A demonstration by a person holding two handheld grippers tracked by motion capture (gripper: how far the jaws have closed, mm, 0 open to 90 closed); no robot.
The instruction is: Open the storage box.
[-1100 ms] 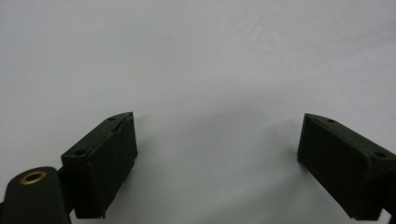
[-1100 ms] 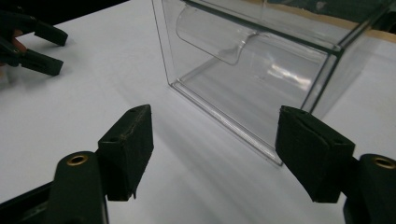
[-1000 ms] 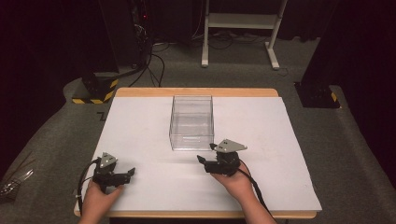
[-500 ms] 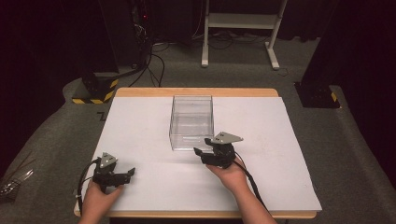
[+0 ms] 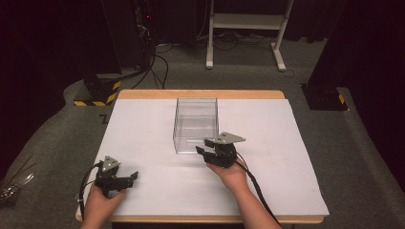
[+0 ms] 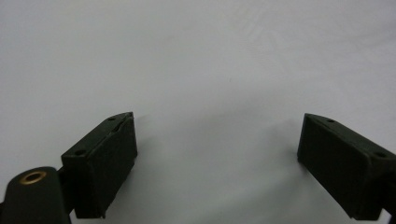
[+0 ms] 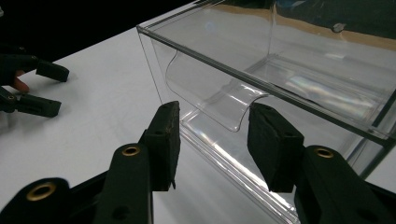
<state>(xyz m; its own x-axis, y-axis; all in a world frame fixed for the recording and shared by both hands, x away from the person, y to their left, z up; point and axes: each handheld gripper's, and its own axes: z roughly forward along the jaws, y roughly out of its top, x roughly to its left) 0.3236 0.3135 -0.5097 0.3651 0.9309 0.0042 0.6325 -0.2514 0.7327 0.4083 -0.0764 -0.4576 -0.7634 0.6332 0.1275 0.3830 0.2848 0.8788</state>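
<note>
Since a second ago the right gripper (image 5: 204, 147) has slid up and left in the high view, from beside the box's lower right corner to its near wall; the left gripper (image 5: 130, 178) has stayed put at lower left.

In the right gripper view, the right gripper (image 7: 211, 128) has its jaws partly open, one on each side of the curved tab (image 7: 212, 95) that hangs from the box's (image 7: 299, 60) near wall. Whether the pads touch the tab I cannot tell; nothing is clamped. The clear box fills the upper right of that view, and the left gripper (image 7: 35, 86) shows at the left edge.

In the left gripper view, the left gripper (image 6: 217, 142) has its jaws spread wide with nothing between them, over bare white sheet (image 6: 201, 56).

In the high view the box (image 5: 196, 124) stands at the middle of the sheet (image 5: 286, 143), which covers the table (image 5: 200, 94). The left gripper lies well apart from the box.
</note>
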